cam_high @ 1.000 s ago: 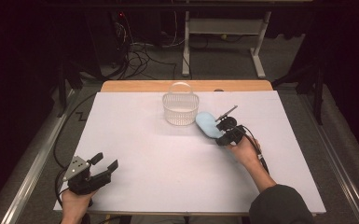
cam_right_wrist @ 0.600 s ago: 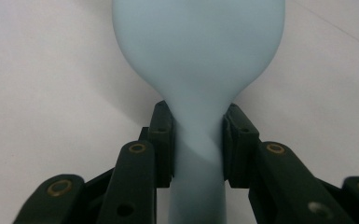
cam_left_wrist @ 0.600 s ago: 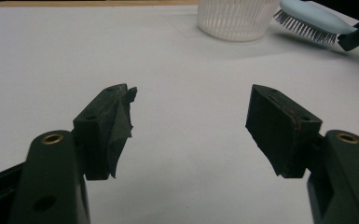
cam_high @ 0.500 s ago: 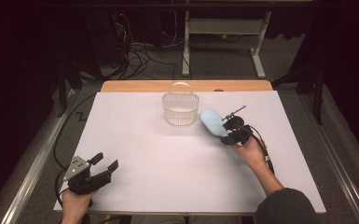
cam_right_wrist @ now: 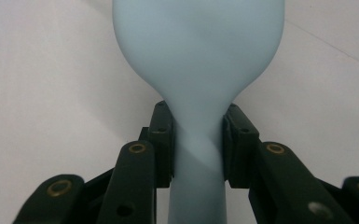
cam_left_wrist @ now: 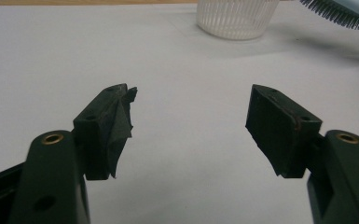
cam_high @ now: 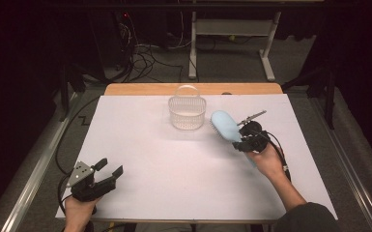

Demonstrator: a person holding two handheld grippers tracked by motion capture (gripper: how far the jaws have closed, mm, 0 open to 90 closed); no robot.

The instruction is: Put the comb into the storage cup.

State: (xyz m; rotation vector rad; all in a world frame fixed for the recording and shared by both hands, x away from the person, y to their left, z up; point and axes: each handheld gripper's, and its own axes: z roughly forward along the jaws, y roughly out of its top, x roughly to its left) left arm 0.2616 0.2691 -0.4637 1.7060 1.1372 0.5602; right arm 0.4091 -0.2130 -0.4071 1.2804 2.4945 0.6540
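A pale blue hairbrush [cam_high: 224, 125] hangs in the air just right of a small white plastic basket [cam_high: 187, 111], bristles facing down. My right gripper [cam_high: 247, 141] is shut on its narrow neck; in the right gripper view both pads clamp the hairbrush [cam_right_wrist: 198, 70] at its handle, with the right gripper [cam_right_wrist: 198, 144] pointing along it. My left gripper [cam_high: 111, 169] rests near the table's front left corner, open with nothing between its jaws. In the left gripper view the left gripper [cam_left_wrist: 190, 126] faces the basket [cam_left_wrist: 235, 16], and the brush's bristles [cam_left_wrist: 338, 13] show at the top right.
The white table sheet [cam_high: 150, 159] covers most of the wooden table [cam_high: 140, 89]. The basket has a raised hoop handle. Cables trail on the floor behind the table, beside a white desk frame [cam_high: 232, 48].
My right gripper has lifted the hairbrush and carried it a little to the right and away from the basket. The left gripper has stayed where it was.
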